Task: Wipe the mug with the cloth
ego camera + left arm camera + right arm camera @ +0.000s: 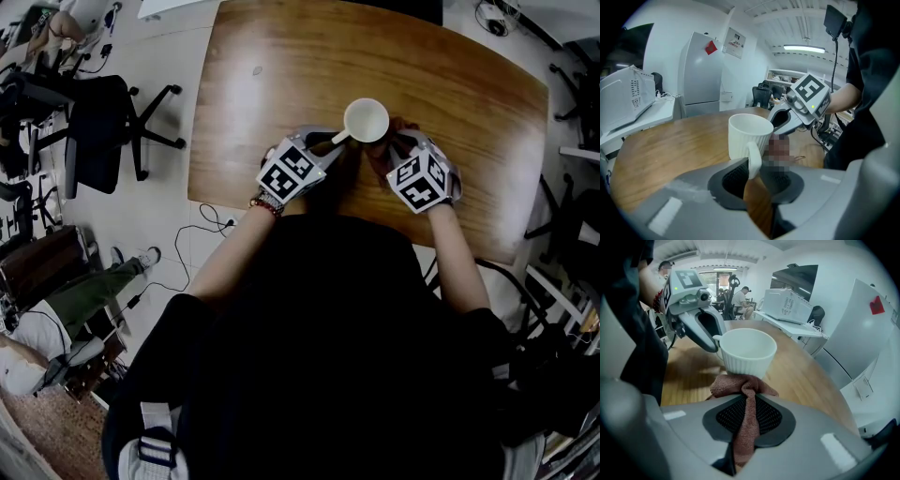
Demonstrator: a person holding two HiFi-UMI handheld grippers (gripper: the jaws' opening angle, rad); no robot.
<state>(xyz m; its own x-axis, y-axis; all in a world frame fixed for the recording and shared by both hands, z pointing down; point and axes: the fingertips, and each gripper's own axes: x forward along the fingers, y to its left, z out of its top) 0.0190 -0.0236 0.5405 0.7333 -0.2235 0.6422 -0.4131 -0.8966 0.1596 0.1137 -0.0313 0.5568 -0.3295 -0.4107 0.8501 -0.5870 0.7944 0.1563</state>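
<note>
A white ribbed mug [366,120] stands upright on the wooden table [262,75]. My left gripper [328,142] is at the mug's left side. In the left gripper view it [752,171] is shut on the mug's handle [754,159]. My right gripper [398,152] is at the mug's right side, shut on a reddish-brown cloth [746,392]. The cloth's bunched end touches the lower wall of the mug [746,350]. The left gripper [693,310] shows behind the mug in the right gripper view. The mug looks empty.
A black office chair [103,131] and cables [202,230] are on the floor left of the table. A white cabinet [701,72] stands beyond the table, and a printer [787,305] sits on a desk behind. Seated people [739,298] are far off.
</note>
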